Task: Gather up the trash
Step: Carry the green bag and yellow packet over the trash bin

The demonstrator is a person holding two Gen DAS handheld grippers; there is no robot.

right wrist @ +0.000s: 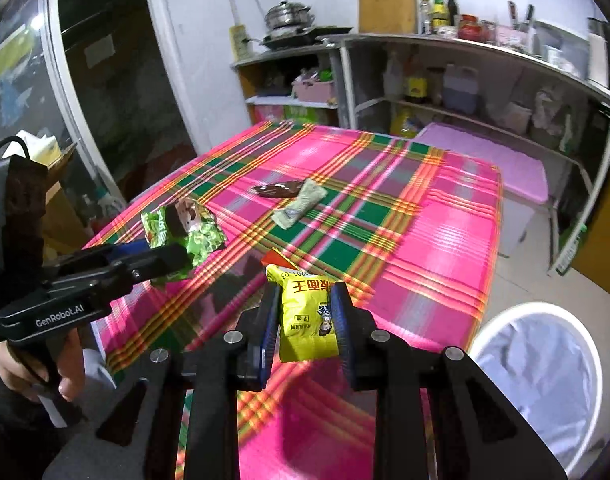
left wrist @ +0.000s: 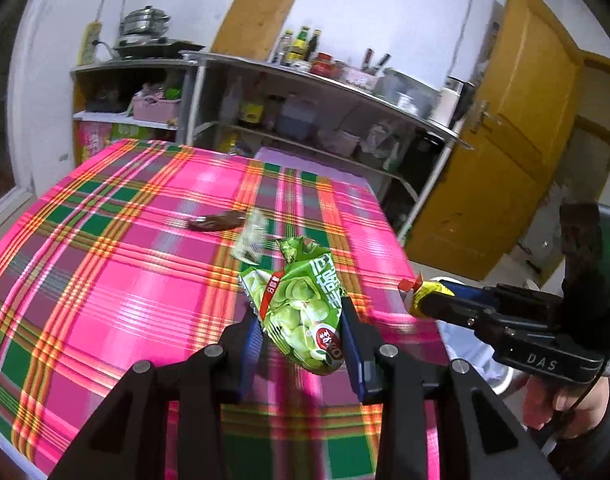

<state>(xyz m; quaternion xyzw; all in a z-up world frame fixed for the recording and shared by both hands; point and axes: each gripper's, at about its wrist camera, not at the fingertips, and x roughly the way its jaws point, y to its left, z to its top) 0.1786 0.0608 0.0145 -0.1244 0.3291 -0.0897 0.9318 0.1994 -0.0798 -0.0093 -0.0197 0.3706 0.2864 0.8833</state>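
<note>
Two wrappers lifted, two left on tablecloth [right wrist: 425, 216]: left gripper [left wrist: 301, 320] pinches green snack bag [left wrist: 301, 312], right gripper [right wrist: 305, 320] pinches yellow packet [right wrist: 305, 316]; both jaws clamped on load, held above cloth; brown wrapper [right wrist: 279, 190] and pale wrapper [right wrist: 301, 204] lie touching at 12 o'clock of yellow packet; white bin [right wrist: 545, 368] at 4 o'clock, no trash visible inside yet

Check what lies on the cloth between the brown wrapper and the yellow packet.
The pale crumpled wrapper, beside the brown wrapper; nearer the yellow packet, only bare plaid cloth. Right wrist view shows it best.
</note>
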